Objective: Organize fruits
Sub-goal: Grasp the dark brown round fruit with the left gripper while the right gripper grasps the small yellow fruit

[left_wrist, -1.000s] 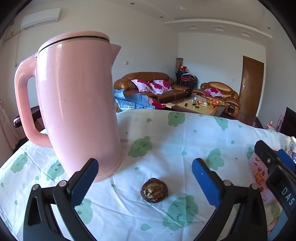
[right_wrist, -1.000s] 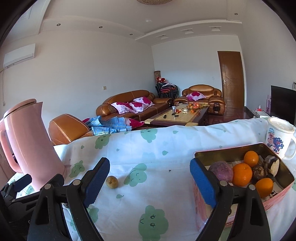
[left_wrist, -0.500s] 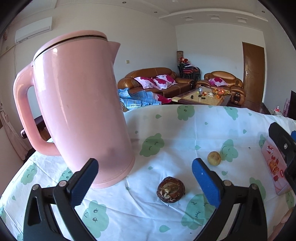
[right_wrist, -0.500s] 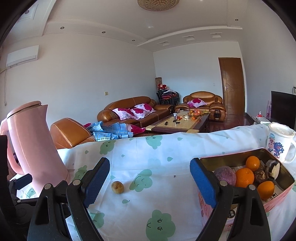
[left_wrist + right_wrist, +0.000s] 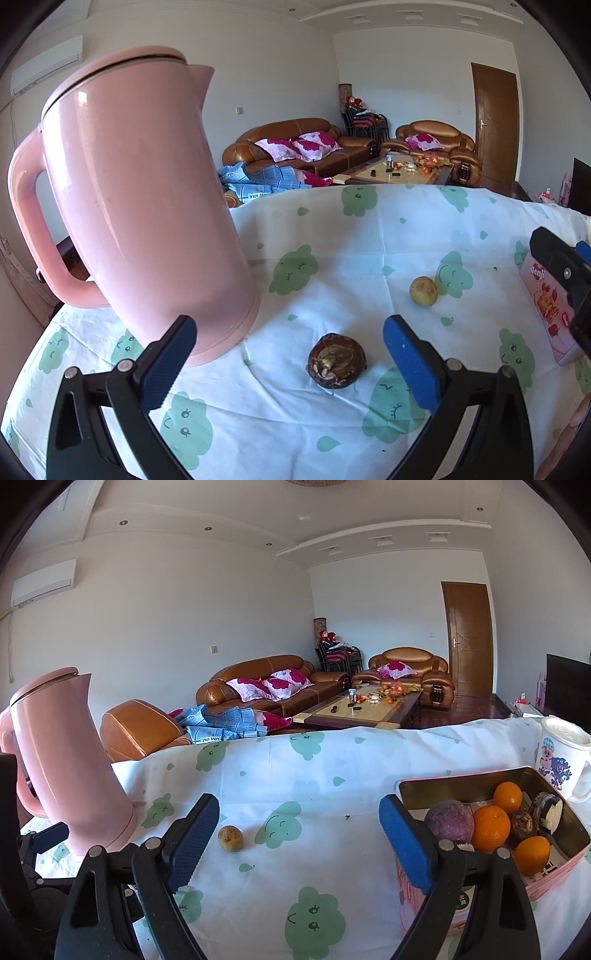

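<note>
L gripper [image 5: 288, 354] wide open, empty, dark brown fruit [image 5: 336, 360] on cloth between its tips, stem scar facing cam. R gripper [image 5: 299, 823] also wide open, empty; small yellow fruit [image 5: 230, 837] near its left tip. Pink tin [image 5: 554, 880] w/ oranges [image 5: 490, 827], purple fruit [image 5: 448, 819].

Bright daylight, even across both views; a small glare spot on the pink kettle [image 5: 122, 192]. Shadows soft and short. Strong fisheye bending, black vignette at corners; focus sharp throughout.
</note>
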Action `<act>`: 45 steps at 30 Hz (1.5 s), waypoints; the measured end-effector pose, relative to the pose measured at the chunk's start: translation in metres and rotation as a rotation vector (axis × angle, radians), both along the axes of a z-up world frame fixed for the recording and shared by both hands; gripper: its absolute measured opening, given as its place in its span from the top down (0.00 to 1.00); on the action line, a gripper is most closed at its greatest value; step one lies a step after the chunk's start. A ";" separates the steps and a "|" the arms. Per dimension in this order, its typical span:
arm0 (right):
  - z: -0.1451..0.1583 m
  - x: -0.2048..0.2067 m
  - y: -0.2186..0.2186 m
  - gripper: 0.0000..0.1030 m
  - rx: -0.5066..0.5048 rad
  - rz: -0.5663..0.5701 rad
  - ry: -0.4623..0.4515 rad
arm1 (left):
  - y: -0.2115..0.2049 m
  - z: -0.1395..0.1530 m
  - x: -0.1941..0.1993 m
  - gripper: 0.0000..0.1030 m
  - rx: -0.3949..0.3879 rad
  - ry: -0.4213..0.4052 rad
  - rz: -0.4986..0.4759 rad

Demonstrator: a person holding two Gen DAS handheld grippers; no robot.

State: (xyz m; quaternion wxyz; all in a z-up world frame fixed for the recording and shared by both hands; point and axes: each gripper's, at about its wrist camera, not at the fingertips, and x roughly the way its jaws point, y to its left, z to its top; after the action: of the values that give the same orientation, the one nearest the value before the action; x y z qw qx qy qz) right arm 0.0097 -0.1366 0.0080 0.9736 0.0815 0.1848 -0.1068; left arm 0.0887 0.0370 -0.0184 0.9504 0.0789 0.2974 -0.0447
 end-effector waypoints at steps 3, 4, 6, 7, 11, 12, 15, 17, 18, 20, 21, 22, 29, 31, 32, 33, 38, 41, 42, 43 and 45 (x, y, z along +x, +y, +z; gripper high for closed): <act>-0.001 0.002 0.001 0.13 0.007 0.014 0.011 | 0.004 -0.003 0.003 0.00 -0.018 0.027 -0.001; -0.001 0.003 0.001 0.13 0.008 0.017 0.014 | 0.004 -0.005 0.004 0.00 -0.013 0.041 -0.002; -0.002 0.003 0.002 0.13 0.010 0.024 0.016 | 0.003 -0.009 0.006 0.05 0.015 0.070 -0.005; -0.002 0.003 0.002 0.13 0.010 0.027 0.017 | 0.003 -0.012 0.007 0.08 0.031 0.090 -0.017; -0.002 0.005 0.002 0.13 0.007 0.024 0.027 | 0.007 -0.015 0.009 0.17 0.011 0.151 -0.084; -0.003 0.005 0.002 0.13 0.009 0.024 0.030 | 0.010 -0.015 0.011 0.21 -0.006 0.168 -0.097; -0.004 0.007 0.001 0.13 0.023 0.033 0.042 | 0.019 -0.017 0.015 0.32 -0.065 0.200 -0.122; -0.005 0.009 0.000 0.13 0.030 0.039 0.051 | 0.022 -0.018 0.017 0.34 -0.119 0.216 -0.141; -0.005 0.009 0.000 0.13 0.032 0.040 0.052 | 0.020 -0.018 0.019 0.34 -0.136 0.217 -0.150; -0.005 0.008 0.000 0.13 0.035 0.040 0.050 | 0.011 -0.019 0.019 0.34 -0.124 0.209 -0.176; -0.005 0.008 -0.001 0.13 0.038 0.040 0.050 | 0.006 -0.019 0.020 0.34 -0.113 0.207 -0.183; -0.005 0.008 -0.001 0.13 0.041 0.038 0.050 | 0.002 -0.022 0.021 0.34 -0.104 0.215 -0.189; -0.006 0.008 -0.002 0.13 0.051 0.041 0.060 | -0.004 -0.034 0.035 0.49 -0.117 0.305 -0.192; -0.006 0.008 -0.001 0.13 0.048 0.043 0.063 | -0.004 -0.034 0.035 0.53 -0.110 0.302 -0.182; -0.006 0.008 -0.001 0.13 0.047 0.045 0.063 | -0.004 -0.034 0.035 0.59 -0.116 0.302 -0.187; -0.007 0.009 -0.001 0.13 0.046 0.046 0.065 | -0.003 -0.034 0.036 0.59 -0.123 0.302 -0.190; -0.009 0.014 0.000 0.13 0.047 0.072 0.090 | 0.005 -0.032 0.037 0.60 -0.156 0.293 -0.168; -0.010 0.018 0.005 0.13 0.041 0.106 0.107 | 0.014 -0.026 0.033 0.60 -0.170 0.249 -0.121; -0.010 0.019 0.007 0.13 0.037 0.117 0.112 | 0.016 -0.024 0.032 0.60 -0.171 0.227 -0.103; -0.011 0.021 0.009 0.13 0.038 0.135 0.118 | 0.018 -0.021 0.030 0.60 -0.164 0.200 -0.084; -0.014 0.029 0.014 0.24 0.054 0.178 0.151 | 0.019 -0.015 0.027 0.60 -0.126 0.139 -0.041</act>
State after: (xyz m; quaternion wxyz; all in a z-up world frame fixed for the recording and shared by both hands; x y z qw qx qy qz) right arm 0.0392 -0.1228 -0.0065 0.9599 0.0827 0.2669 -0.0205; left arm 0.1157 0.0559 -0.0329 0.9295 0.0219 0.3576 -0.0882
